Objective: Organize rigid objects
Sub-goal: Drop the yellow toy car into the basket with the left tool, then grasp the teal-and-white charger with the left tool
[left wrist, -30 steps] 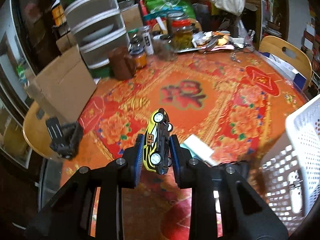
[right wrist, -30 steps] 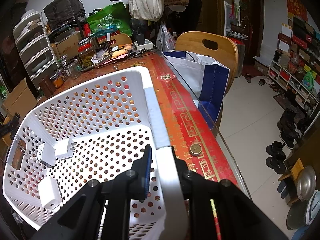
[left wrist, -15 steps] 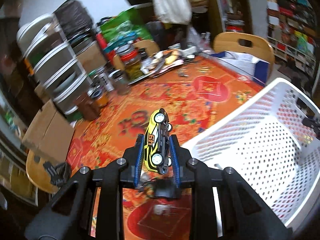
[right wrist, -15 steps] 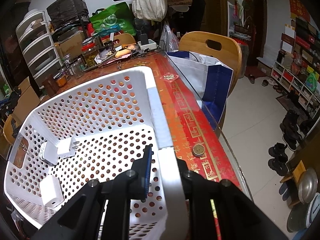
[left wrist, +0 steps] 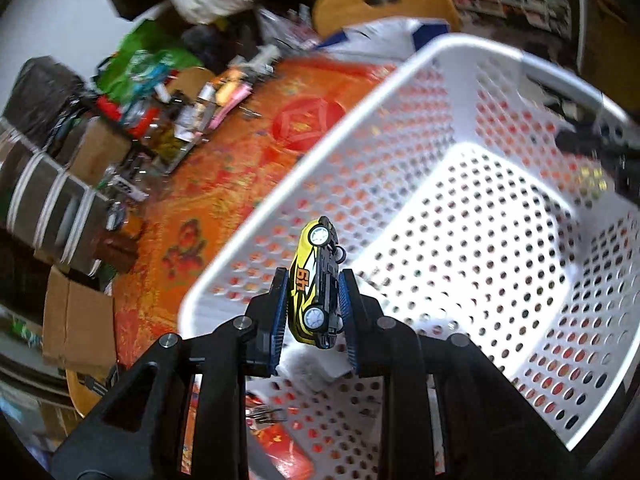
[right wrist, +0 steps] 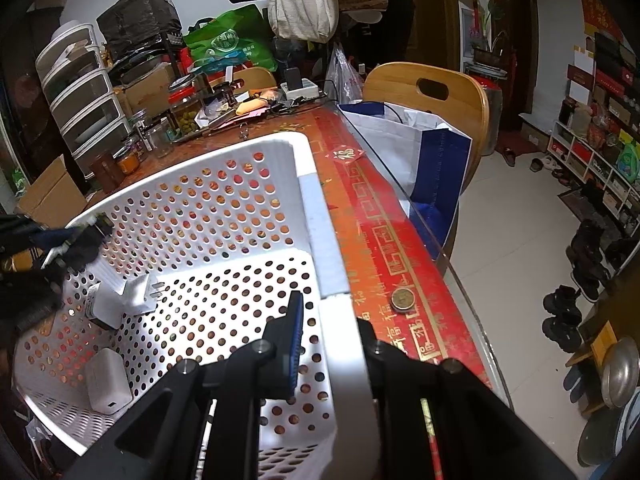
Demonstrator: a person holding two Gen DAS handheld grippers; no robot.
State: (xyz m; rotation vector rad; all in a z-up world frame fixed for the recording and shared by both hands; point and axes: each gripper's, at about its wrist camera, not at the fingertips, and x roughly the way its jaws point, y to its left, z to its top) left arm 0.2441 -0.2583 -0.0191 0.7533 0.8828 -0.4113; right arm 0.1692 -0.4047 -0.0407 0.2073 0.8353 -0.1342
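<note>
A small yellow-and-black toy race car (left wrist: 316,286) sits pinched between the blue-padded jaws of the left gripper (left wrist: 314,300), turned on its side with its white wheels facing the camera, held above the near left corner of a white perforated plastic basket (left wrist: 500,216). The basket stands on a table covered with a red and orange patterned cloth (left wrist: 224,184). The right gripper (right wrist: 332,320) is clamped on the basket's right-hand rim (right wrist: 320,216), one jaw inside the wall and one outside. Three white plug-in chargers lie on the basket floor at its left side: two together (right wrist: 124,298) and one nearer (right wrist: 107,380). A round bronze coin (right wrist: 403,299) rests on the cloth just right of the basket. Jars and clutter (right wrist: 188,116) crowd the table's far end, beside a wooden chair (right wrist: 428,92) holding a white-and-blue bag (right wrist: 416,148).
</note>
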